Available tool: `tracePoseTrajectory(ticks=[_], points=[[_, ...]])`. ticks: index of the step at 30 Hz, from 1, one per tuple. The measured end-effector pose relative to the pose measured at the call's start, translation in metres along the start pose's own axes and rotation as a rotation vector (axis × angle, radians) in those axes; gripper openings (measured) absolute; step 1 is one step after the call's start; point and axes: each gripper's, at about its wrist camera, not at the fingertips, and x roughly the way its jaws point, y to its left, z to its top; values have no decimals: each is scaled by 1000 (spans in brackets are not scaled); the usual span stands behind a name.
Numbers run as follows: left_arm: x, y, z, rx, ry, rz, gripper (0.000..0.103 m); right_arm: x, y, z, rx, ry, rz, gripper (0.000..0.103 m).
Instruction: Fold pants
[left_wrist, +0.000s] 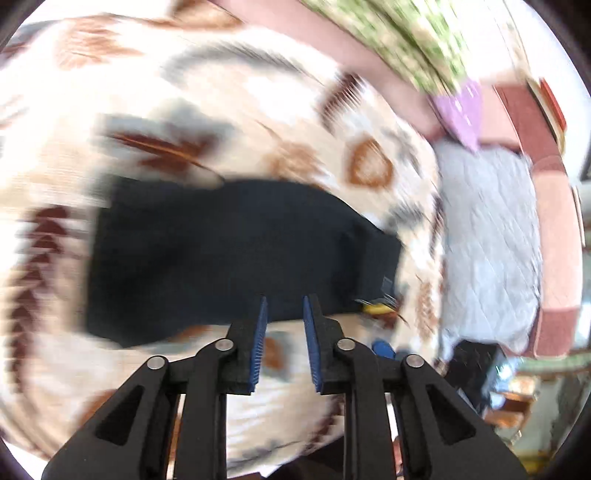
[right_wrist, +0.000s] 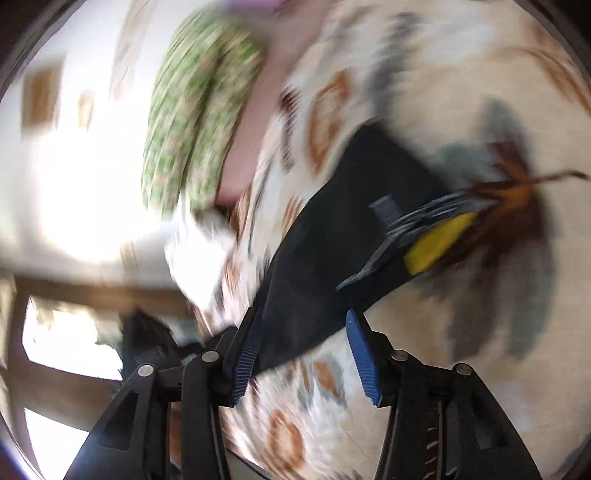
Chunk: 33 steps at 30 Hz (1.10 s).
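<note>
Both wrist views, heavily motion-blurred. The dark pants (left_wrist: 236, 254) lie flat on the patterned bedspread (left_wrist: 258, 110), already folded into a compact oblong. My left tongs (left_wrist: 284, 306) hang above the near edge, blue pads slightly parted, nothing between them. My right tongs (right_wrist: 303, 325) stand wider apart over a corner of the cloth, which shows between the pads without being pinched; empty, I judge. The left rig's yellow-marked body (right_wrist: 439, 242) appears over the pants in the right view.

Step in hand, as I read it: letting go after a fold. To do it well, I would lift both tongs straight clear so no pad drags the top layer, then check that the edges align.

Surroundings: a green floral pillow (left_wrist: 417, 44), a lilac cloth (left_wrist: 461, 110) and a grey quilted cover (left_wrist: 491, 236) lie well apart from the pants; none obstructs.
</note>
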Motion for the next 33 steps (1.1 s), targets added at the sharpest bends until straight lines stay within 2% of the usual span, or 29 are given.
tracePoseTrajectory(ticks=[1,4,7,9,14,17,20,23,27,28,31,33], points=[[-17,21,-1,-30,-33,16,25,15,22,-11,-105,38,-30,57],[-44,67,-5,-96,-78,28,27,65,79,-55,-401,122,-111,59],[-54,111,-11,-136,-92,29,27,109,121,-98,-654,126,-190,58],[-54,124,-11,-156,-92,23,27,138,143,-123,-786,135,-229,60],[-53,171,-12,-224,-83,-49,27,188,163,-166,-971,151,-363,62],[-49,186,-10,-251,-73,-83,26,219,169,-174,-1031,145,-440,69],[-45,197,-9,-272,-71,-126,27,248,170,-180,-1082,132,-514,71],[-43,203,-7,-272,-68,-150,26,273,169,-180,-1066,133,-572,76],[-39,203,-6,-257,-63,-164,27,290,165,-171,-1014,105,-602,77],[-38,201,-6,-251,-60,-165,27,290,166,-169,-1014,86,-592,74],[-30,194,-3,-236,-47,-172,27,283,164,-161,-1001,60,-547,58],[-24,189,0,-238,-46,-175,27,277,163,-155,-994,60,-512,38]])
